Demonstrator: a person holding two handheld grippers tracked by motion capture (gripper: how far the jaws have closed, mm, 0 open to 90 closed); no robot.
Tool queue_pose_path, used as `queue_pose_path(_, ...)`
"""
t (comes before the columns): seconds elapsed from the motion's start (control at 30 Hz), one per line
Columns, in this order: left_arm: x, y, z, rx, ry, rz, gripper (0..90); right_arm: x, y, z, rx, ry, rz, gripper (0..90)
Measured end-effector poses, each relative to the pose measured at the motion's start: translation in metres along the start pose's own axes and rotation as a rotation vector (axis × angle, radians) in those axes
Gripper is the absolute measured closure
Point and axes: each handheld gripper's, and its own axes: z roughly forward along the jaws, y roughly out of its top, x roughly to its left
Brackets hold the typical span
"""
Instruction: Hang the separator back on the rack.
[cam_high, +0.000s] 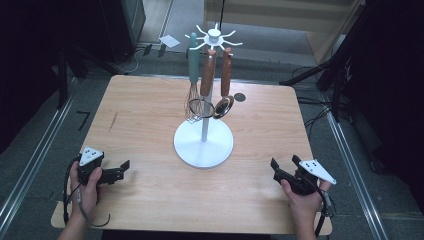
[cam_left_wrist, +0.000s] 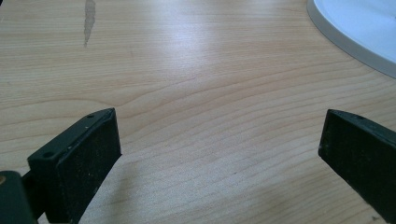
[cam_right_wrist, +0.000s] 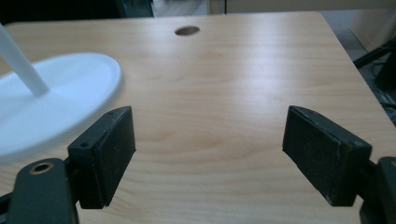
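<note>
A white utensil stand (cam_high: 204, 134) with a round base and hooked top stands mid-table. From its hooks hang a teal-handled whisk (cam_high: 192, 75) and two wooden-handled utensils (cam_high: 208, 75), one ending in a metal ladle bowl (cam_high: 223, 106). My left gripper (cam_high: 120, 171) rests near the table's front left, open, nothing between its jaws; the stand's base (cam_left_wrist: 359, 32) lies ahead to its right. My right gripper (cam_high: 281, 170) sits at the front right, open and empty, with the base (cam_right_wrist: 56, 102) and pole (cam_right_wrist: 21, 65) to its left.
The wooden table (cam_high: 150, 115) has a round cable hole (cam_high: 240, 97) behind the stand and a dark streak (cam_high: 114, 121) at left. Metal rails and cables run along the floor on both sides. A white paper (cam_high: 169, 41) lies on the floor beyond.
</note>
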Motion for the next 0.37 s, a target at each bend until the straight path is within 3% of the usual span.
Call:
queue_pose_path(0.27,-0.002,0.000,0.001,0.011,0.011,0.001,0.0,-0.012,-0.016,0.009,0.062,-0.044,0.006,18.1)
queue_pose_path(0.37,0.000,0.001,0.004,0.048,0.028,-0.019,0.0,-0.011,-0.018,0.013,0.093,-0.051,0.002,17.8)
